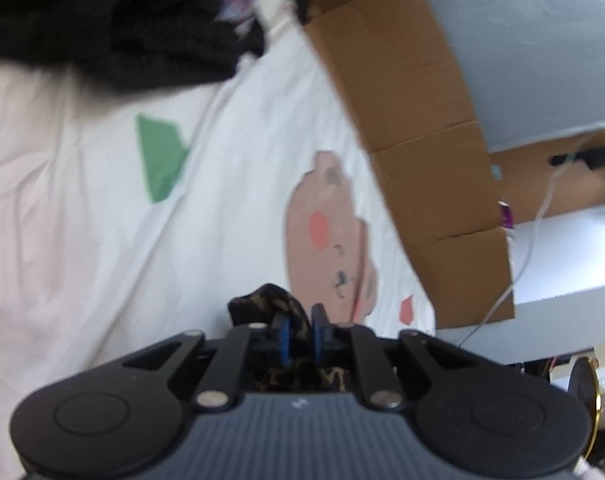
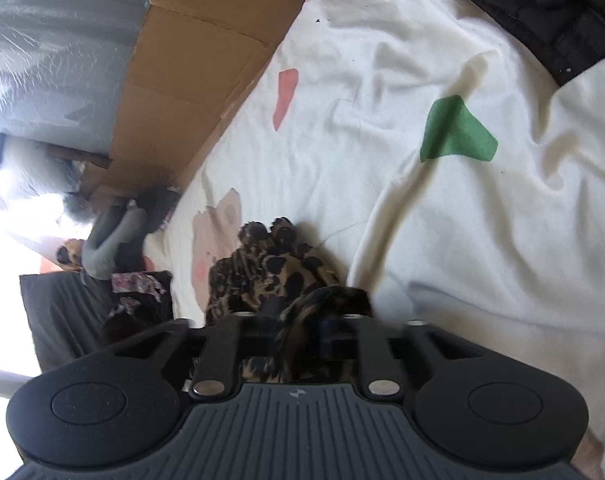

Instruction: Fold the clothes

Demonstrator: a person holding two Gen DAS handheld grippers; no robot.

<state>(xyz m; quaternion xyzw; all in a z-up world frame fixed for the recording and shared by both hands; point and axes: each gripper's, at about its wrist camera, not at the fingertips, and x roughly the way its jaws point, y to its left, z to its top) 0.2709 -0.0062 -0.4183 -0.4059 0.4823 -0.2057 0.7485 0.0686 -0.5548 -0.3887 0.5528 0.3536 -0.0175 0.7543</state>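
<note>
Currently both clamped: left hand-held gripper (image 1: pixel 301 334) and right hand-held gripper (image 2: pixel 302 322) each pinch the leopard-print garment (image 2: pixel 270 268), bunched above the bed sheet (image 2: pixel 482 240). Cardboard box (image 1: pixel 418 128) walls one bed edge; black clothes (image 1: pixel 114 24) crowd the far edge.

— How's the light?
— Bright daylight. Left of the cardboard box (image 2: pixel 190 64) in the right wrist view it blows out to white glare.
— Sharpness?
— The left wrist view is smeared with motion blur (the black clothes (image 1: pixel 102 20) worst). Both fisheyes bend the box's edges and darken the corners.
</note>
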